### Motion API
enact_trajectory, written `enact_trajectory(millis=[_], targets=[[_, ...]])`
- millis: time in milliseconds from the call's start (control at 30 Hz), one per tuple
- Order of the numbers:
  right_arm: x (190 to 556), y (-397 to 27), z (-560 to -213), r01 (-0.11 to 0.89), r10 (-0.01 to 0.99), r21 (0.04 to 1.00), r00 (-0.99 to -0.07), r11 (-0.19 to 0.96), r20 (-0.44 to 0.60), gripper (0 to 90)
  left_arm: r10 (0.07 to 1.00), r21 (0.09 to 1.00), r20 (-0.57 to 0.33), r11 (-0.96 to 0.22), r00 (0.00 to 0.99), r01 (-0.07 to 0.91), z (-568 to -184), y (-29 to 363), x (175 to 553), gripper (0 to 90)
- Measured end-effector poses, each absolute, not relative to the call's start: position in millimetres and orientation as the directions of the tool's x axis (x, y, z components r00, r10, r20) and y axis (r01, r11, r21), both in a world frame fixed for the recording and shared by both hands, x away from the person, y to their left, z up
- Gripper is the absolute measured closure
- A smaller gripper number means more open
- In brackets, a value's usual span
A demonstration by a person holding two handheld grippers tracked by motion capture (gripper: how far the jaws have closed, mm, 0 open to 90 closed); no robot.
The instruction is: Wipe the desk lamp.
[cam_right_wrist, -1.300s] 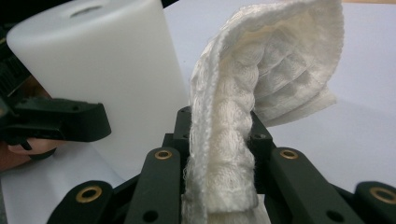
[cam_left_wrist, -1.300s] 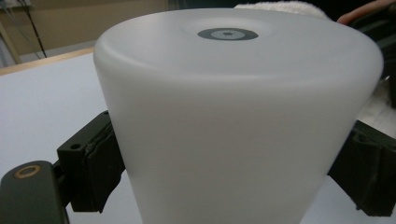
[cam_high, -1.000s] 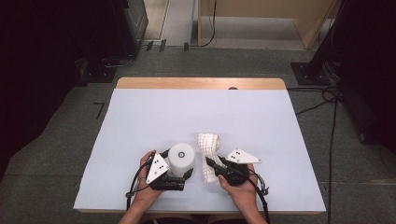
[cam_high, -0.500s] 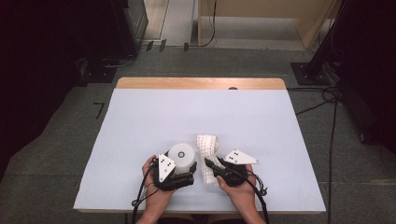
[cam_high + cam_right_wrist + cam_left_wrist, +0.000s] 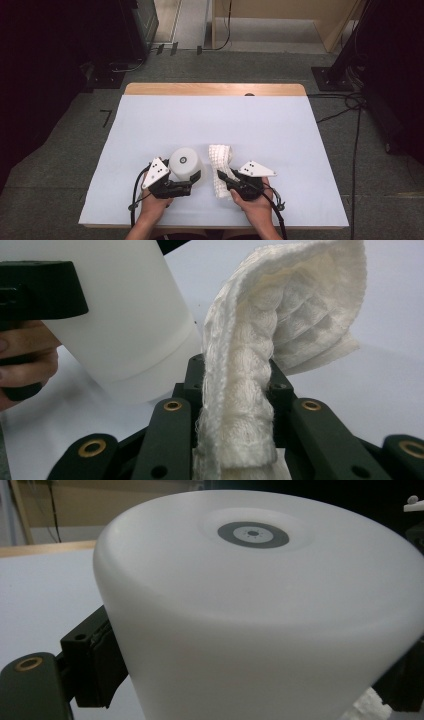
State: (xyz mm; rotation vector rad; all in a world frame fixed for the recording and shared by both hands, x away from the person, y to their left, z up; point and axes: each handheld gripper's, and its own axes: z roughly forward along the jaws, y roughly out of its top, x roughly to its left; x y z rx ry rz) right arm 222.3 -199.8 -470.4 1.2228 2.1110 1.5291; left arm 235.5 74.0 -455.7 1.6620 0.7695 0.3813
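Observation:
A white cup [image 5: 185, 162] is bottom up near the table's front, with a grey ring mark on its base [image 5: 253, 533]. My left gripper [image 5: 189, 184] is shut on its side wall, one black jaw on each flank [image 5: 90, 670]. Right of the cup, a white knitted cloth [image 5: 220, 159] stands folded upward. My right gripper [image 5: 223, 181] is shut on the cloth's lower end. In the right gripper view, the cloth [image 5: 300, 305] rises from between the jaws and curls over. There the cup [image 5: 115, 315] is tilted close on the left, beside the person's fingers.
The table [image 5: 150, 125] has a white cover and a bare wooden strip [image 5: 215, 89] along its far edge. Open surface lies behind and to both sides of the hands. Dark equipment and cables [image 5: 350, 105] stand on the floor around it.
The left gripper has raised the cup a little and shifted it leftward. The right gripper and the cloth have stayed where they were.

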Motion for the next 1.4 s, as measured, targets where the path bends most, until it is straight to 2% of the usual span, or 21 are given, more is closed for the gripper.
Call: enact_trajectory(millis=[333,600,967,1300,1400], targets=[[213,-186,-462,0.433,0.717,0.892,-0.662,0.129,0.218,72.4,0.607,0.958,-0.104,-0.153,0.788,0.245,-460,59,230,8.5],[203,-195,-433,0.333,0.698,0.941,-0.689,0.066,0.195,72.5,0.591,0.951,-0.072,-0.201,0.803,0.233,-462,53,228,8.5],[216,-187,-464,0.443,0.703,0.883,-0.677,0.153,0.218,72.7,0.604,0.96,-0.068,-0.178,0.794,0.218,-456,61,229,8.5],[203,-194,-432,0.333,0.678,0.939,-0.71,0.088,0.188,72.7,0.605,0.956,-0.05,-0.201,0.795,0.213,-459,57,229,8.6],[206,-195,-436,0.343,0.687,0.934,-0.703,0.102,0.183,72.7,0.608,0.956,-0.038,-0.208,0.793,0.205,-461,55,229,8.5]])
